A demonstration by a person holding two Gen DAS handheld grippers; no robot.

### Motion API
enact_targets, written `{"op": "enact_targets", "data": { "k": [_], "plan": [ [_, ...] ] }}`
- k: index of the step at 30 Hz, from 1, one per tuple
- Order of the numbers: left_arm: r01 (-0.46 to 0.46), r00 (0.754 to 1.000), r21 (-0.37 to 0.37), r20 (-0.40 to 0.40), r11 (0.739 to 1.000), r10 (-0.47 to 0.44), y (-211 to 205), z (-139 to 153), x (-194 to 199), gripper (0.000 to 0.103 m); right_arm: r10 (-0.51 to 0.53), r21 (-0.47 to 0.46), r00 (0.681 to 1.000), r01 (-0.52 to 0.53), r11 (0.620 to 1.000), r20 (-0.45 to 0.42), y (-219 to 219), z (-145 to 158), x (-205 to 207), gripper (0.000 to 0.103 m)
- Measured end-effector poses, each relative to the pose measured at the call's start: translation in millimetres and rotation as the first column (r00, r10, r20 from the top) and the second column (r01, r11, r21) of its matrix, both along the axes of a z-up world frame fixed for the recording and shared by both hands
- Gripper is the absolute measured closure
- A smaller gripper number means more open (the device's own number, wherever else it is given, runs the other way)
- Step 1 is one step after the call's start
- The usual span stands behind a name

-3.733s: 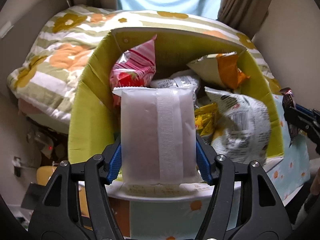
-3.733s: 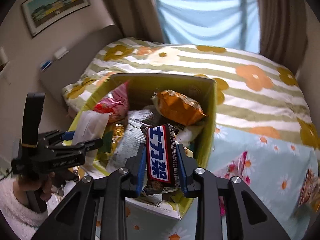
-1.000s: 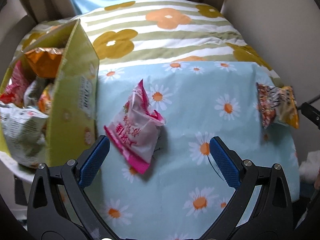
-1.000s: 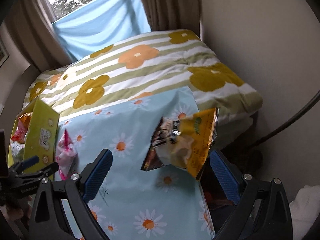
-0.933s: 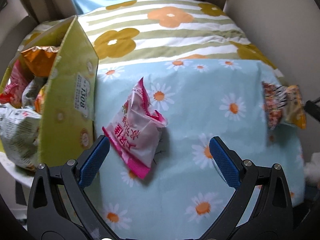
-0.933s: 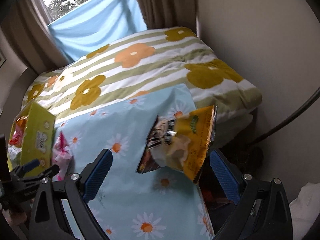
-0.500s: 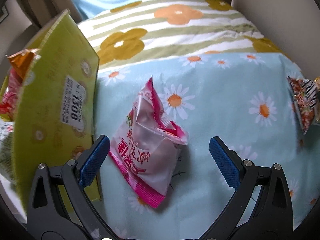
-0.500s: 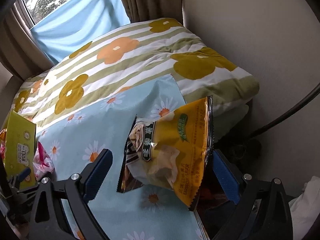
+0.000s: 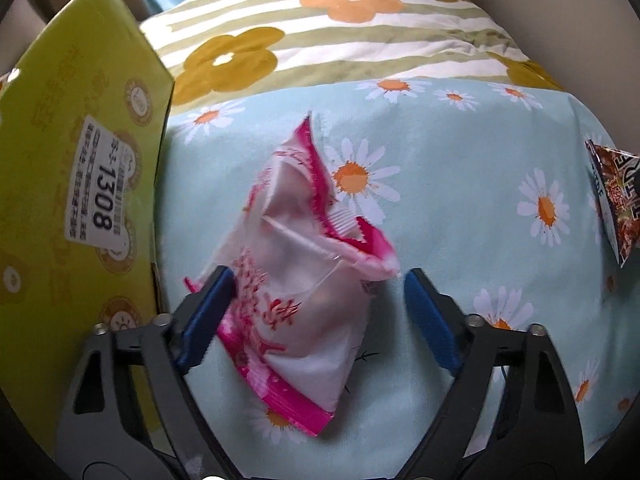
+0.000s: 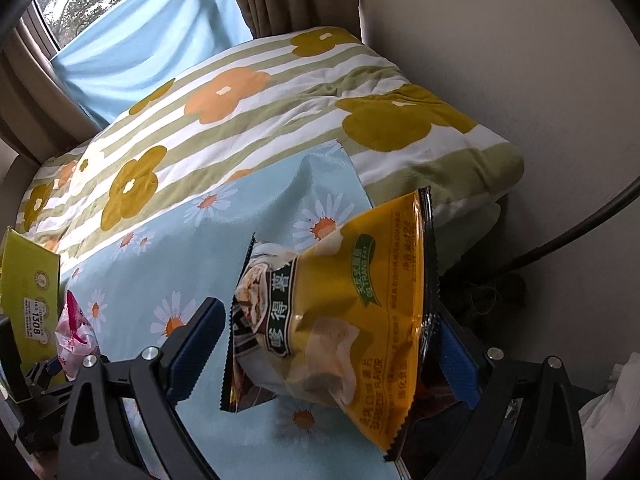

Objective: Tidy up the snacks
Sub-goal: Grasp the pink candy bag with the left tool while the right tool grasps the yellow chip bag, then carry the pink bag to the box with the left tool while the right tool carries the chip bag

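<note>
Both tongs are at the pick-up step, each straddling 1 loose snack on the daisy-print cloth (image 9: 460,208) that covers the surface.

The left tongs (image 9: 316,308) stand spread wide, blue pads on either side of the pink-and-white snack packet (image 9: 304,300), which lies just beside the yellow-green cardboard box (image 9: 72,184); the left pad looks to be at the packet's edge, the right pad apart from it.

The right tongs (image 10: 324,354) are likewise spread, flanking the yellow-and-black chip bag (image 10: 348,312), which lies well away from the box at the cloth's far edge, partly overhanging it.

Neither snack looks gripped yet. The next move likely calls for squeezing each pair shut on its packet, gently on the puffy bags, then carrying both toward the box. The chip bag's slick film could slip.
</note>
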State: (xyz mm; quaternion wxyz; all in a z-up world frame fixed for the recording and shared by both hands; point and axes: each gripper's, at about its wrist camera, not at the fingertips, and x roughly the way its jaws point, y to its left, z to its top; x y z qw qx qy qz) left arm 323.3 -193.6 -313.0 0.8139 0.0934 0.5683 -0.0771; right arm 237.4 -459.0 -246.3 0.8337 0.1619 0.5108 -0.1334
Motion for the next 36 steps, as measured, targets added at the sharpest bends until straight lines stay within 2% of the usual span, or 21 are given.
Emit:
{"op": "enact_targets", "data": {
  "k": [3,4,6,7,8,10,16,17,25,32,36],
  "plan": [
    [0.015,1.000,0.008,-0.006,1.000,-0.015,-2.6,3.6,3.5,0.039,-0.002,0.017,1.000,0.003,1.000,-0.002,-1.8,-3.9,1.4,0.006],
    [0.022,1.000,0.011,-0.011,1.000,-0.022,-3.5,3.8,5.1,0.040,-0.005,0.026,1.000,0.006,1.000,-0.004,-2.7,-5.7,2.1,0.006],
    [0.028,1.000,0.011,-0.009,1.000,-0.028,-4.6,5.3,6.6,0.042,-0.005,0.020,1.000,0.006,1.000,-0.009,-3.1,-7.8,3.4,0.014],
    [0.034,0.999,0.012,-0.007,0.999,-0.034,-5.1,5.8,6.7,0.045,0.004,0.012,1.000,-0.004,1.000,-0.013,-2.1,-8.5,4.1,0.025],
    [0.039,0.999,0.015,-0.005,0.999,-0.039,-5.7,6.2,6.7,0.046,0.014,0.004,1.000,-0.014,1.000,-0.020,-1.1,-8.8,4.8,0.028],
    [0.052,0.999,0.024,-0.002,0.998,-0.052,-7.5,7.5,6.9,0.051,0.020,-0.016,1.000,-0.020,1.000,-0.019,0.0,-7.4,3.8,0.031],
    [0.062,0.998,0.029,-0.003,0.998,-0.062,-9.8,12.0,5.8,0.054,0.012,-0.032,1.000,-0.012,0.999,0.006,-1.5,0.3,-2.8,0.037],
    [0.062,0.998,0.024,-0.004,0.998,-0.062,-9.8,12.6,5.6,0.054,0.019,-0.044,1.000,-0.019,0.999,0.013,-0.9,3.9,-3.8,0.042],
    [0.047,0.999,-0.041,0.022,0.998,-0.047,-9.8,34.5,-3.5,0.060,0.077,-0.073,0.994,-0.071,0.995,0.083,1.8,36.4,-10.1,0.043],
    [0.016,0.995,-0.133,0.102,0.991,-0.002,-5.6,72.3,-17.3,0.061,0.149,-0.074,0.978,-0.139,0.988,0.148,11.2,63.5,-13.2,0.043],
    [-0.007,0.985,-0.178,0.170,0.984,0.038,1.3,107.4,-26.2,0.061,0.211,-0.084,0.960,-0.198,0.977,0.183,23.3,80.3,-12.1,0.043]
  ]
}}
